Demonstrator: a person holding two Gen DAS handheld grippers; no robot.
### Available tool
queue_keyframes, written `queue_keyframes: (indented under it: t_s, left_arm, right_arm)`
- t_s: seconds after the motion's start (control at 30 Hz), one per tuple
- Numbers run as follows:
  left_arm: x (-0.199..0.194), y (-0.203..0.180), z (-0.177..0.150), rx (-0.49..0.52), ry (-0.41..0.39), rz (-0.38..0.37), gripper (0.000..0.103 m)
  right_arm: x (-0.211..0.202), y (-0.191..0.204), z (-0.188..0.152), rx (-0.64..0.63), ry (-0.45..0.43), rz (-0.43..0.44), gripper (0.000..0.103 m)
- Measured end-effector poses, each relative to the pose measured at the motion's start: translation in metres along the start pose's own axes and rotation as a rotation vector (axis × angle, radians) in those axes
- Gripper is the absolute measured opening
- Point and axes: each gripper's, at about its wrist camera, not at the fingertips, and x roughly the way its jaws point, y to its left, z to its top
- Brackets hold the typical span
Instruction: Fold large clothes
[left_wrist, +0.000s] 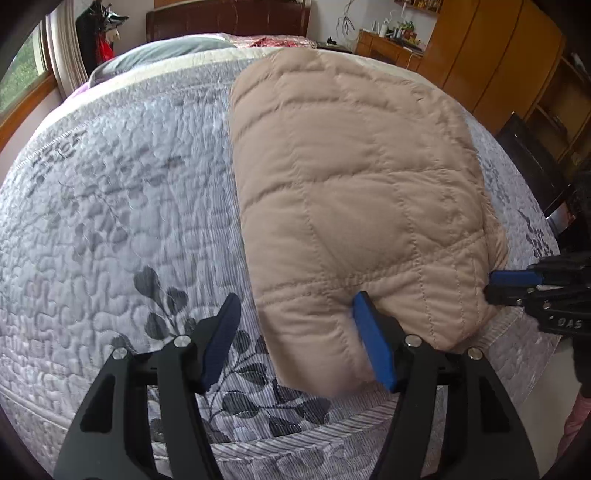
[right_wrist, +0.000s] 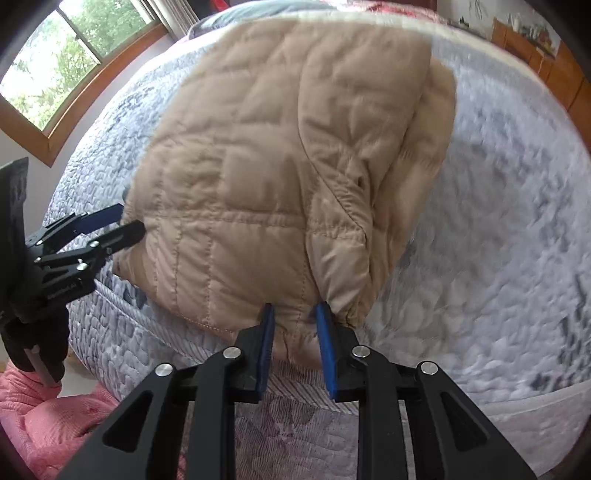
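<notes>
Bed (left_wrist: 92, 206) carries the tan quilted jacket (left_wrist: 351, 177), long axis running straight away from my fingers. My right fingers (right_wrist: 293, 345) are nearly closed, pinching its near hem. My left fingers (left_wrist: 299, 339) stand wide, one pad against the hem, gripping nothing. Right hand is the one engaged.

Black tongs (right_wrist: 293, 347) with blue pads, silver screws; person's pink quilted clothing (right_wrist: 44, 413).

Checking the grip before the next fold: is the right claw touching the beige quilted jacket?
Touching. The right wrist view shows the right claw with both blue pads pressed on a pinch of the beige quilted jacket's near edge.
</notes>
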Motion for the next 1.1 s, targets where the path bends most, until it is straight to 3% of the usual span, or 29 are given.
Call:
queue_keyframes:
  t_s: [0.1, 0.3, 0.5, 0.63, 0.8, 0.9, 1.1]
  left_arm:
    - [0.009, -0.004, -0.005, 0.025, -0.020, 0.020, 0.065]
    - [0.021, 0.002, -0.003, -0.019, 0.003, -0.011, 0.069]
    - [-0.008, 0.010, 0.008, -0.050, 0.012, -0.045, 0.064]
    - [-0.028, 0.016, 0.033, -0.068, -0.036, -0.044, 0.063]
    - [-0.031, 0.010, 0.087, -0.054, -0.117, 0.016, 0.063]
    - [-0.016, 0.004, 0.113, -0.048, -0.108, 0.030, 0.063]
    - [0.028, 0.002, 0.143, -0.047, -0.027, 0.004, 0.062]
  right_arm:
    - [0.009, -0.005, -0.003, 0.014, -0.015, 0.026, 0.023]
    - [0.010, -0.005, -0.002, 0.008, -0.011, 0.025, 0.022]
    - [-0.018, 0.012, 0.016, -0.038, -0.011, -0.031, 0.024]
    - [-0.058, 0.022, 0.038, -0.061, -0.112, -0.051, 0.024]
    - [-0.070, 0.019, 0.091, -0.055, -0.180, -0.081, 0.025]
    - [-0.062, 0.006, 0.117, -0.029, -0.202, -0.135, 0.025]
    - [-0.032, -0.017, 0.148, 0.041, -0.134, -0.112, 0.025]
